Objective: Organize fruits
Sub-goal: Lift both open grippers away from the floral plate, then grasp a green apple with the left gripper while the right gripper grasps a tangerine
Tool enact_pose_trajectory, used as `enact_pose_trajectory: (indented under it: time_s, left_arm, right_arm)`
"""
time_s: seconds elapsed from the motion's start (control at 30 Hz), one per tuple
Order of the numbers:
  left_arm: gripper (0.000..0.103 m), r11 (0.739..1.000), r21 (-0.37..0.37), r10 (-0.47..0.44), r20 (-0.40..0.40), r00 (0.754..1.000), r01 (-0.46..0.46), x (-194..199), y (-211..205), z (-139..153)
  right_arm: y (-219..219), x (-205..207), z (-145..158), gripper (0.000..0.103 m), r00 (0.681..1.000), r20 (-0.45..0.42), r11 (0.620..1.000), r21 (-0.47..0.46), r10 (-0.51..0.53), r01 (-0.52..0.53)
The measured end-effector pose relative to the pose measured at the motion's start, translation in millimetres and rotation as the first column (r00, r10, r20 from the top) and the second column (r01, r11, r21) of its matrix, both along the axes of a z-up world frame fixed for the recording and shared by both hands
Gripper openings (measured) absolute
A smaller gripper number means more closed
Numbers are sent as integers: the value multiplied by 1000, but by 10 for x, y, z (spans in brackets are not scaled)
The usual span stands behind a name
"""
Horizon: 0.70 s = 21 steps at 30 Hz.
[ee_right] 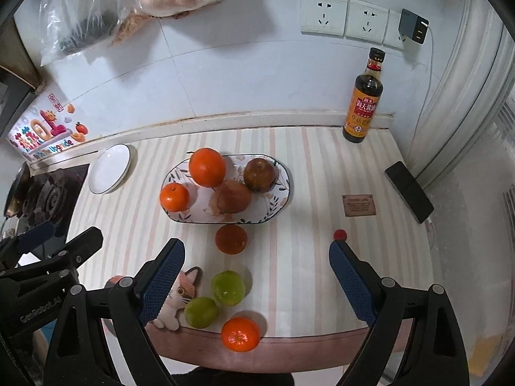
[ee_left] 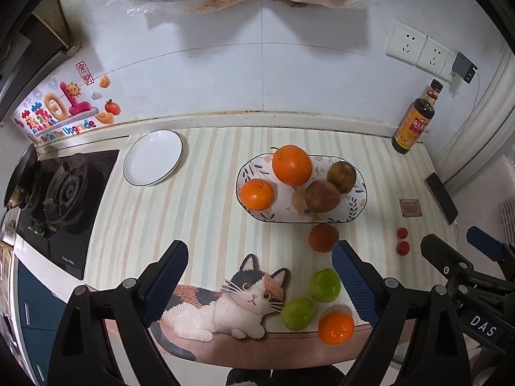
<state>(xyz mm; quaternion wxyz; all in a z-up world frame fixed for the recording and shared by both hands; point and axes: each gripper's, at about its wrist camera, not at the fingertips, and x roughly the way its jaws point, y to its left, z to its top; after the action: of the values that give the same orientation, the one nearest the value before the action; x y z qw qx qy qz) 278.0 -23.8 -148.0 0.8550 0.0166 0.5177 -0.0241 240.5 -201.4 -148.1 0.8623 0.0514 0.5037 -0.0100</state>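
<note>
Fruit lies on the striped mat, part of it in the patterned oval dish (ee_left: 354, 207), part loose in front of it. Through my left camera, my left gripper (ee_left: 260, 259) stands wide, nothing between its pads. Its right finger (ee_left: 354, 284) cuts off the edge of the dark orange fruit (ee_left: 322, 236) just before the dish. Two green fruits (ee_left: 325, 284) and a small mandarin (ee_left: 335, 327) sit at the mat's near edge, beside the cat picture (ee_left: 244, 302). Two cherry tomatoes (ee_left: 402, 240) lie well to the right, too small to make out further. The dish runs its long axis left to right and holds a big orange (ee_left: 292, 164), a mandarin and two brownish fruits I cannot identify.

Through my right camera, my right gripper (ee_right: 257, 259) also gapes empty. Its right fingertip hides all but one red tomato (ee_right: 340, 234). The white plate (ee_right: 109, 169) sits empty left of the dish; bags on the wall are cut off above.
</note>
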Motion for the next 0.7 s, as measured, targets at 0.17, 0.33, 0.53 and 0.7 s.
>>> enact_pose_trajectory:
  time_s: [0.17,0.33,0.53,0.7]
  left_arm:
    - [102,999,33,10,-29,1000,-9,-3,45,-223]
    - [102,998,62,28,-136,990,-20,-56,138,-687]
    - [102,993,113,48,-234,971,-22,-118,146,-1200]
    - [102,995,71,-48,-312,949,74,-104,-54,-1453]
  right_arm:
    - [-14,-10,-388,94,994,-99,996,79,50,-42]
    - [45,-138,-1417,92,919,-369,976,211,138,-61]
    - [85,-268,-2380,70,826,-539,953,304,168,4]
    - [100,-293,-2473,67,831,-523,955,293,192,-36]
